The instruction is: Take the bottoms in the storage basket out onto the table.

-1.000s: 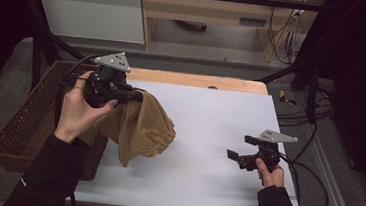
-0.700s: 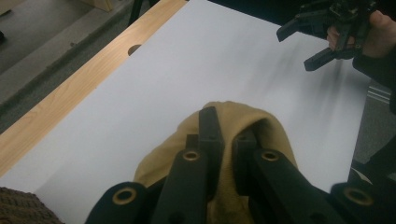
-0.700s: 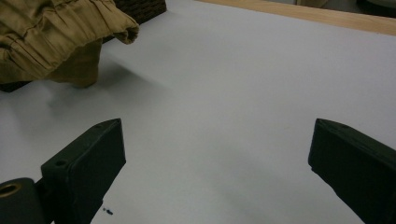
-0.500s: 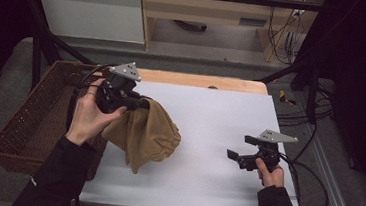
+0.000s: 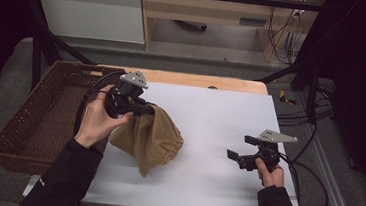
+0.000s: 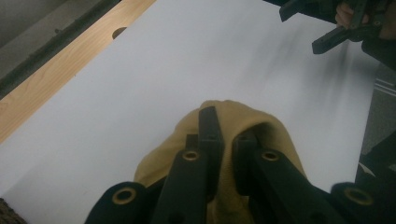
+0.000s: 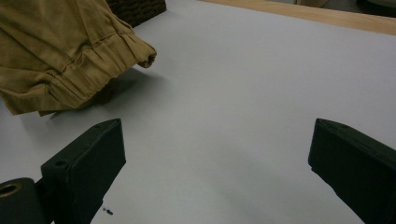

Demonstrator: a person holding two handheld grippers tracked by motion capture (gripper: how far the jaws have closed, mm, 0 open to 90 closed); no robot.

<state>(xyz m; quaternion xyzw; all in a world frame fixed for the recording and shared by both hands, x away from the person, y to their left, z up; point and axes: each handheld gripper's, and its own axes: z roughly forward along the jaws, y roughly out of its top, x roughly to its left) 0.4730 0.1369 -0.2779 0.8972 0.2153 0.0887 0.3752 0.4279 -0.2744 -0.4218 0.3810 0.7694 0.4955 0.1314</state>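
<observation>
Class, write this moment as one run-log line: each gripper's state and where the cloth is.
left gripper: shut on cloth | cloth: hanging onto white table | right gripper: open, empty | basket: left of table

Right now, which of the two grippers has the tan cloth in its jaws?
The left gripper, beside the wicker basket: its jaws are shut on the tan cloth. The right gripper stands open, apart from it.

A: Where does the high view sit?
B: Above the near edge of the white worktop [image 5: 219,121], looking forward and down.
A: The gripper views?
B: Both ride low and close, looking along their own jaws; both share the tan cloth [image 6: 243,116] near the worktop's left edge.
</observation>
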